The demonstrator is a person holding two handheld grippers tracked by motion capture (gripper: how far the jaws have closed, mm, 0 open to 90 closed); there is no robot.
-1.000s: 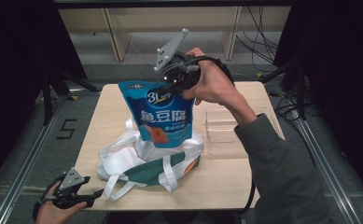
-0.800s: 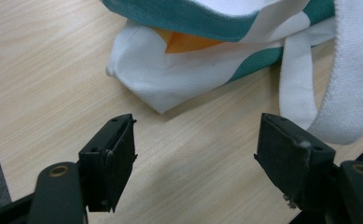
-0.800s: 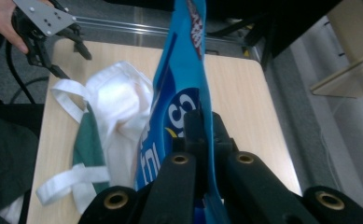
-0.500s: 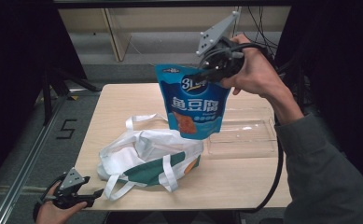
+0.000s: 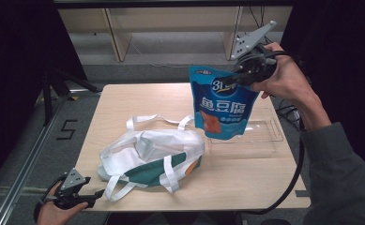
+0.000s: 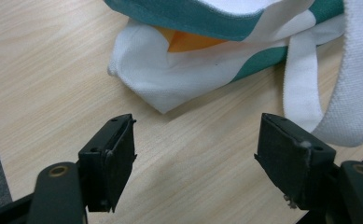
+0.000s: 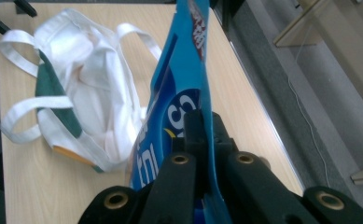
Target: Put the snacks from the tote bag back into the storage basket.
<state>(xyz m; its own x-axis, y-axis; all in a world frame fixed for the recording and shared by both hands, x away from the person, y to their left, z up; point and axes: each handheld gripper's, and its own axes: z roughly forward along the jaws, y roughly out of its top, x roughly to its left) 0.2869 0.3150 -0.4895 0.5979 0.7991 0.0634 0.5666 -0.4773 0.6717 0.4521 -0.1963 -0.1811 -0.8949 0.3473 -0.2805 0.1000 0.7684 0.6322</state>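
At the near left corner of a pale wooden table point(image 5: 124, 101), a hand holds the left gripper point(image 5: 98, 193), its jaws spread wide with nothing between them, low at the table edge. Just beyond it lies a crumpled white and green cloth bag point(image 5: 152, 154), straps sprawled across the wood, an orange patch showing at its fold. Farther right, a clear plastic tray point(image 5: 264, 136) rests on the tabletop. Above the tray, the right gripper point(image 5: 224, 80) is clamped on the top edge of a blue snack pouch point(image 5: 222, 108), which hangs upright in the air, clear of the table. Behind the table, a grey floor, light wooden shelving and dark surroundings.
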